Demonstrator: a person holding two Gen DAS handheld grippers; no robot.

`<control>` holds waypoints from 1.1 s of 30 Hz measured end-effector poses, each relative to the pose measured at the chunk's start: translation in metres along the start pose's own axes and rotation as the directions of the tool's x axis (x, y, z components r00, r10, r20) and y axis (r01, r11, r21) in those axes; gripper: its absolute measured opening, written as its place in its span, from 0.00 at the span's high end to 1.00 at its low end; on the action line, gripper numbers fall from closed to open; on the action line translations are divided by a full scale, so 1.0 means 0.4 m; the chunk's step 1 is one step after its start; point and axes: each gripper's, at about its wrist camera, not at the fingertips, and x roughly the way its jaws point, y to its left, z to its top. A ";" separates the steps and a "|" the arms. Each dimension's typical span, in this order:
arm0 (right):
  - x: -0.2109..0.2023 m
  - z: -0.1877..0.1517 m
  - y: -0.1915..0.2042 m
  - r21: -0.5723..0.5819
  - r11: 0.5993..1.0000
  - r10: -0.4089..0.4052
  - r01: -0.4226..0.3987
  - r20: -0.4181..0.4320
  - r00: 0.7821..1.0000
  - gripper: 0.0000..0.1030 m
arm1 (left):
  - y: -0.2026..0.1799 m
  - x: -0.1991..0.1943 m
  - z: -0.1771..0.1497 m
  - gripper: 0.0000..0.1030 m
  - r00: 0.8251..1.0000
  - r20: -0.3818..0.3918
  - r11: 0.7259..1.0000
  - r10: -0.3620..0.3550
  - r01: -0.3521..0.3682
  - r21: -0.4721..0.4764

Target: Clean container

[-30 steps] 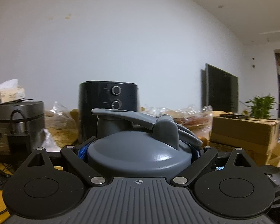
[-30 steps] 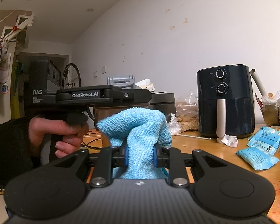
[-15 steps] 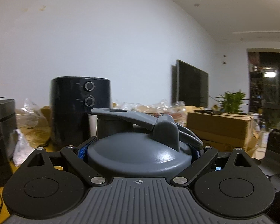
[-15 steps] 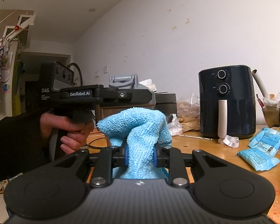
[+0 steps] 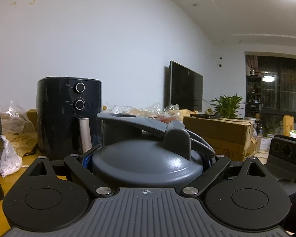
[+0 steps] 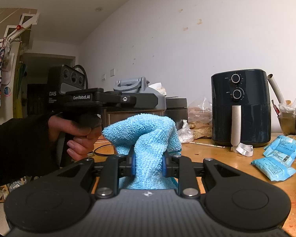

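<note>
blue terry cloth (image 6: 148, 138) bulges up from between the pads of the right gripper (image 6: 148, 165), which is clenched tight on it, the loose folds flopping forward over the fingertips. ahead and to that tool's left, a person's hand (image 6: 79, 136) in a dark sleeve grips the handle of the left gripper (image 5: 147, 159), whose jaws are clamped around a grey lidded container (image 5: 148, 164) with a flip-top spout and carry loop; the container sits right between the fingers, held clear of the wooden table (image 6: 236, 164). beyond both tools stands a dark air fryer (image 6: 240, 108), with blue packets (image 6: 274, 164) lying to the right gripper's right. no wiping contact is visible yet; cloth and container are apart. the likely trouble: the smooth domed lid offers little for the pads to bite, so a firm push from the cloth could twist or pop the container out of the grip. the floppy cloth may also snag on the spout or carry loop.
</note>
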 end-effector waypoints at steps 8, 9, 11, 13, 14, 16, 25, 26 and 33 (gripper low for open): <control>-0.003 0.000 0.003 -0.001 1.000 0.002 -0.002 -0.003 1.000 0.78 | 0.008 0.003 0.000 0.08 1.000 -0.002 1.000 -0.026 0.026 0.003; -0.002 0.000 0.004 -0.002 1.000 0.002 -0.002 -0.004 1.000 0.78 | 0.009 0.003 0.000 0.08 1.000 -0.003 1.000 -0.028 0.028 0.003; -0.002 0.000 0.005 -0.004 1.000 0.002 -0.002 -0.006 1.000 0.78 | 0.011 0.004 0.001 0.08 0.999 -0.004 0.999 -0.037 0.037 0.004; -0.002 0.000 0.007 -0.007 1.000 0.002 -0.002 -0.007 1.000 0.78 | 0.012 0.005 0.002 0.08 0.999 -0.005 0.999 -0.045 0.045 0.005; -0.002 0.000 0.008 -0.008 1.000 0.002 -0.002 -0.008 1.000 0.78 | 0.012 0.005 0.002 0.08 0.999 -0.005 0.999 -0.048 0.048 0.005; -0.002 0.000 0.009 -0.009 1.000 0.001 -0.001 -0.010 1.000 0.78 | 0.013 0.005 0.001 0.08 0.999 -0.004 0.999 -0.051 0.051 0.006; 0.000 0.003 0.012 -0.013 1.000 -0.002 0.002 -0.019 1.000 0.78 | 0.013 0.004 0.001 0.08 0.999 0.001 0.999 -0.053 0.053 0.007; 0.000 0.004 0.011 -0.011 1.000 -0.001 0.001 -0.018 1.000 0.78 | 0.012 0.004 0.001 0.08 0.999 0.001 0.999 -0.053 0.053 0.007; 0.011 0.013 0.012 -0.015 1.000 0.009 -0.009 -0.040 0.999 0.78 | 0.007 0.004 0.005 0.08 0.999 -0.001 0.999 -0.052 0.052 0.006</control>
